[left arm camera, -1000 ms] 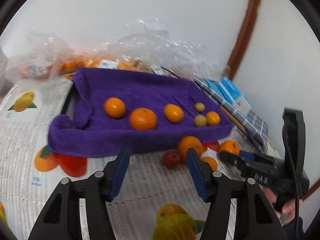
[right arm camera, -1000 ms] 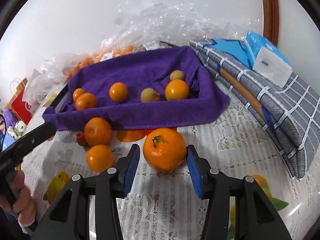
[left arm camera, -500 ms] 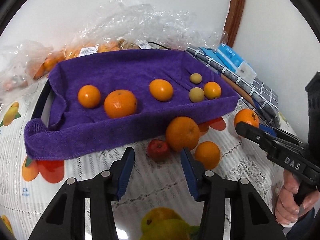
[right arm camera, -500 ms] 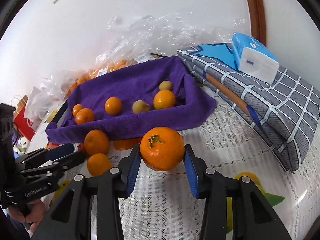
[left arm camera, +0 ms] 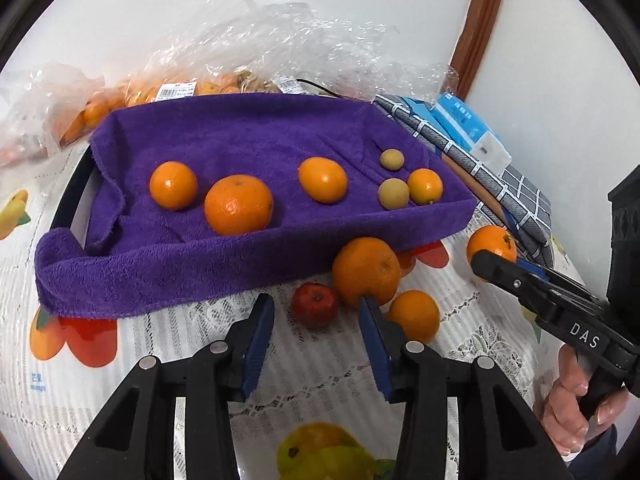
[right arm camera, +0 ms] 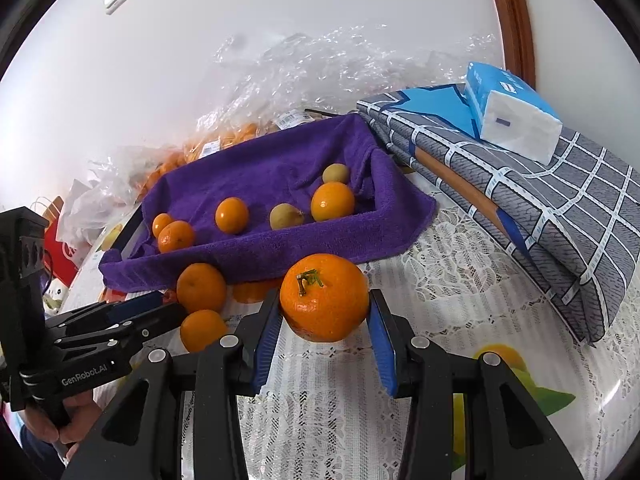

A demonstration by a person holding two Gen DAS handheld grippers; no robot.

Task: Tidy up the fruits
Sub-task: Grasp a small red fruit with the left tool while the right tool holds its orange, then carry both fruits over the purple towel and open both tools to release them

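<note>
A tray lined with a purple towel (left arm camera: 160,268) holds several oranges and two small yellow-green fruits. In front of it on the tablecloth lie a small red apple (left arm camera: 314,306), a large orange (left arm camera: 366,272) and a smaller orange (left arm camera: 414,314). My left gripper (left arm camera: 315,303) points down at them. Its jaws are closing, with the apple between the fingertips and not touched. My right gripper (right arm camera: 324,300) is shut on a stemmed orange (right arm camera: 325,296), held just above the cloth to the right of the tray. In the left wrist view that orange (left arm camera: 490,242) shows behind the right gripper's fingers.
Crinkled clear plastic bags (left arm camera: 280,40) with more oranges lie behind the tray against the wall. A folded checked grey cloth (right arm camera: 540,200) with a blue tissue pack (right arm camera: 512,112) on it sits to the right. A lace-covered, fruit-printed tablecloth (right arm camera: 460,280) covers the table.
My left gripper has moved forward and down to the loose fruit, and its jaws have narrowed around the red apple. The right gripper keeps its grip on the orange and has tilted slightly.
</note>
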